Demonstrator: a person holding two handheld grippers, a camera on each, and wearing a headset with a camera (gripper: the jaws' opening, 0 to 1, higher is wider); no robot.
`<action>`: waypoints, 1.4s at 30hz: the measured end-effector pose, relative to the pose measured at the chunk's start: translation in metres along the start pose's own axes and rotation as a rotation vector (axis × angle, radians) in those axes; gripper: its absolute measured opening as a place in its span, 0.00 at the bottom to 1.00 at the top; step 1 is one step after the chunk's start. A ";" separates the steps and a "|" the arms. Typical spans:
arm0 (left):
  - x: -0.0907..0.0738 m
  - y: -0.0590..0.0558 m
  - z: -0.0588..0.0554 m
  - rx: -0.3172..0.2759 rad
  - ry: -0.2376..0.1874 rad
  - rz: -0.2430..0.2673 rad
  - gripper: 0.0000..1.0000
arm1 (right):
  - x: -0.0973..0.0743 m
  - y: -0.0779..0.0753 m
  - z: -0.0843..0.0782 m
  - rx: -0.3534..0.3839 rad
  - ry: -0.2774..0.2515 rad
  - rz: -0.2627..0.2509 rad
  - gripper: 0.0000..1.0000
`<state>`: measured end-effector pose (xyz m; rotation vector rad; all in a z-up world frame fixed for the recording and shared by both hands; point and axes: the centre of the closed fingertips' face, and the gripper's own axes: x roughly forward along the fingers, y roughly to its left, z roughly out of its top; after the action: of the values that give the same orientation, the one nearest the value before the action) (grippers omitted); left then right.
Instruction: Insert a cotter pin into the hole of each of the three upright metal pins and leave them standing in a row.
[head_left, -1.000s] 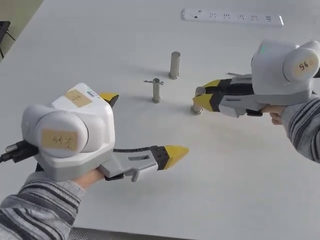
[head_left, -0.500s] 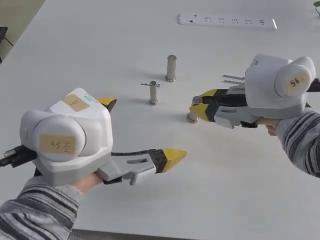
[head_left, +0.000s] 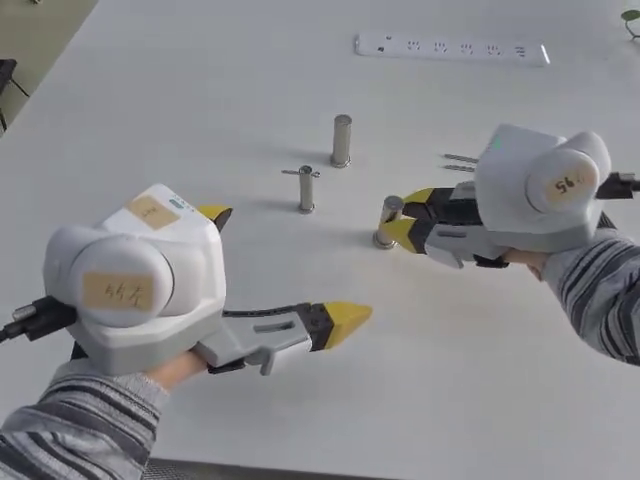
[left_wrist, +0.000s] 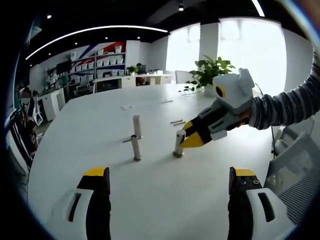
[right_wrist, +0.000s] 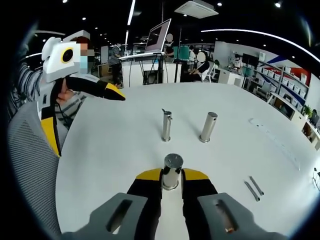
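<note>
The right gripper (right_wrist: 172, 176) has slid lower on the nearest metal pin (right_wrist: 173, 164) and pinches it, steadying it for a loose cotter pin (right_wrist: 255, 185), while the left gripper (left_wrist: 169, 173) hangs spread.

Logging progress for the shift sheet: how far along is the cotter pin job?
Done: the middle pin carries a cotter pin. In hand: the right claw is closed on the nearest pin, which has none; the left claw is open, empty. Left: nearest and far pin need the two loose cotter pins.
</note>
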<state>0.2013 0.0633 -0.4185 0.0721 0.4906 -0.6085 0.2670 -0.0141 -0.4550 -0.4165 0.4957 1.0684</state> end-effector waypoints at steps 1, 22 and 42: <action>0.000 0.000 0.000 0.001 0.002 0.000 0.98 | -0.001 0.000 0.000 0.001 -0.002 0.000 0.10; -0.003 0.000 0.004 -0.026 -0.022 0.010 0.99 | -0.051 -0.071 -0.014 0.071 0.073 -0.126 0.16; -0.001 0.002 0.002 -0.013 -0.019 0.018 0.98 | -0.037 -0.133 -0.050 0.069 0.278 -0.054 0.17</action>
<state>0.2030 0.0651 -0.4166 0.0585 0.4753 -0.5874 0.3637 -0.1243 -0.4636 -0.5177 0.7615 0.9432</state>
